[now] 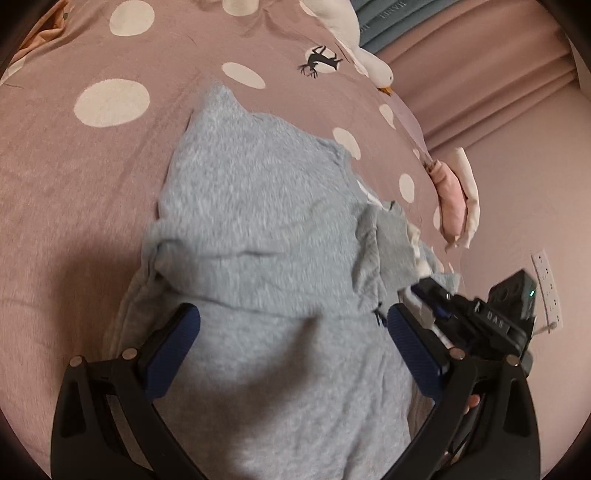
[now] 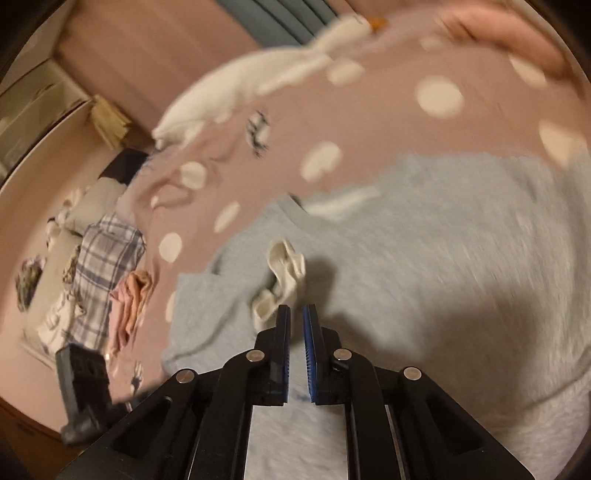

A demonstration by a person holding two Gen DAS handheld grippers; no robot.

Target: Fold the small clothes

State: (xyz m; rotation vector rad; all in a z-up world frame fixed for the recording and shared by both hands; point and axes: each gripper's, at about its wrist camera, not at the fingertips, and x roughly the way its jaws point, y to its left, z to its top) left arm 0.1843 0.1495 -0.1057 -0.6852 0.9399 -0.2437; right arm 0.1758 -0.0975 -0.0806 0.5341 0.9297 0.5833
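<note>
Your left hand-held gripper (image 1: 291, 343) jaws spread wide over the grey fleece garment (image 1: 258, 206) mid-frame on the pink dotted bedspread (image 1: 74, 166), your right hand-held gripper (image 2: 296, 321) nearly closed, nothing between, cream sock (image 2: 284, 273) just beyond.

The right gripper (image 1: 424, 284) carries the white letters "DAS" on a small dark plate on its body, seen in the left wrist view. At the top of that view, pale capital letters run along the blue-grey fabric (image 1: 384, 14); they appear upside down and are too small and cut off to read with certainty. The right wrist view is blurred and shows no readable text.
</note>
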